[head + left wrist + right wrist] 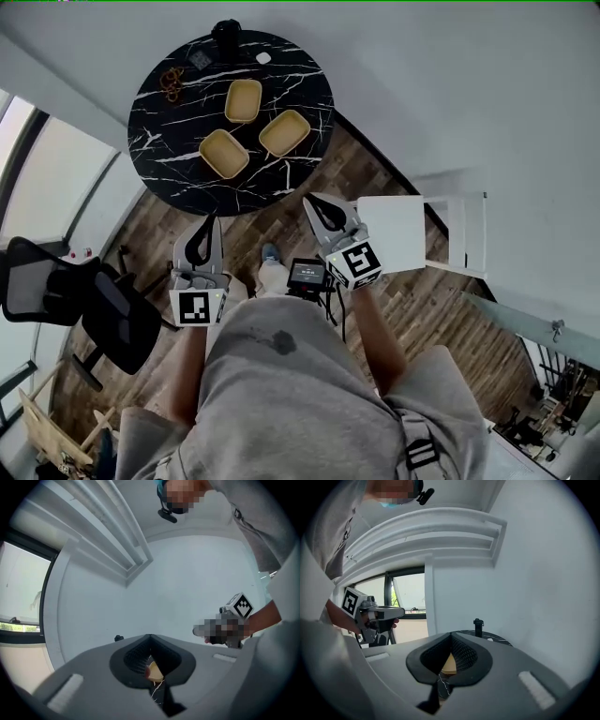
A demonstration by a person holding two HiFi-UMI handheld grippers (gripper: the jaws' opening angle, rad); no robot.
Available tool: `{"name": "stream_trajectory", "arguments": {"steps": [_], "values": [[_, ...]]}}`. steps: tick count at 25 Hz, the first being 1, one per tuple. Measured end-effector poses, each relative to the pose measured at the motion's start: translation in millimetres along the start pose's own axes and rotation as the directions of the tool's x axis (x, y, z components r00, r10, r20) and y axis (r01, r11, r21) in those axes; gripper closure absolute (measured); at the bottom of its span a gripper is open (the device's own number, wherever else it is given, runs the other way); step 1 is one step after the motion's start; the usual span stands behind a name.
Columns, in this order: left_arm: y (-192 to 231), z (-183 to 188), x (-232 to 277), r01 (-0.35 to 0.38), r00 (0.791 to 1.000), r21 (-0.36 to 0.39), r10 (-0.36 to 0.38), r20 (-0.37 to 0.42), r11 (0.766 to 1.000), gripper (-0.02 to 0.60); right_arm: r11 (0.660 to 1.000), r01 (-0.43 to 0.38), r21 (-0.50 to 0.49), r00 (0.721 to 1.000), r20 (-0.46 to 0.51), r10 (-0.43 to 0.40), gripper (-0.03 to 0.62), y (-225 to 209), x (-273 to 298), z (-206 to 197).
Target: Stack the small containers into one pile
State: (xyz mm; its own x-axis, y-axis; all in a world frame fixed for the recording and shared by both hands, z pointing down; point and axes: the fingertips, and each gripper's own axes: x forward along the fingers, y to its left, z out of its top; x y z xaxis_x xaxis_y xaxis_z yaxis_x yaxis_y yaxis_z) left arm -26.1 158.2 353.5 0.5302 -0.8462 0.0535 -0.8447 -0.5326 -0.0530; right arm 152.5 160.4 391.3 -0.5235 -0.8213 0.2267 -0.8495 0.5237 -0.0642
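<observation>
Black marble veined in white tops the round table [169,141] where three tan, shallow containers lie unstacked in a loose cluster: the far container [243,99] towards the back of the table, the right container [284,132] just beside it, and the near container [224,153] closest to the table's front edge, each resting flat on the tabletop with its open side up. A person in a grey shirt [309,394] stands over a wooden floor [375,178] short of the table, holding the left gripper [208,225] and the right gripper [314,206] out side by side, both pointed towards the table and neither one touching it. The left gripper view shows its jaws pressed together at the tips with nothing between them, a sliver of tan container [154,671] visible through the gap lower down; the right gripper view shows the same, jaws closed and empty, with a strip of tan [449,664] beyond them. At the back of the table stand a dark cup [226,37] and a small pile of brown rings [172,82]. A white chair [412,230] sits against the pale wall to the person's right, and a black office chair [94,305] stands by the window to the left.
</observation>
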Motion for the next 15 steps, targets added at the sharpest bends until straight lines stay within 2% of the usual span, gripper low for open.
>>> {"name": "stream_trajectory", "arguments": {"steps": [3,7,12,15], "values": [[12,-11,16,-0.003,0.999,-0.018,0.002,-0.05,1.0,0.584,0.998,-0.017,0.053,0.999,-0.049,0.02,0.58,-17,28,-9],[44,-31,47,-0.001,0.998,-0.05,-0.002,-0.059,0.999,0.584,0.994,0.014,0.112,0.99,-0.14,0.002,0.58,-50,70,-33],[81,-56,86,0.039,0.983,-0.068,-0.051,-0.177,0.997,0.584,0.979,0.085,0.185,0.967,-0.252,-0.037,0.58,-93,111,-66],[100,-57,118,0.028,0.988,-0.055,-0.036,-0.149,0.998,0.584,0.967,0.123,0.225,0.947,-0.318,-0.046,0.58,-128,129,-90]]}}
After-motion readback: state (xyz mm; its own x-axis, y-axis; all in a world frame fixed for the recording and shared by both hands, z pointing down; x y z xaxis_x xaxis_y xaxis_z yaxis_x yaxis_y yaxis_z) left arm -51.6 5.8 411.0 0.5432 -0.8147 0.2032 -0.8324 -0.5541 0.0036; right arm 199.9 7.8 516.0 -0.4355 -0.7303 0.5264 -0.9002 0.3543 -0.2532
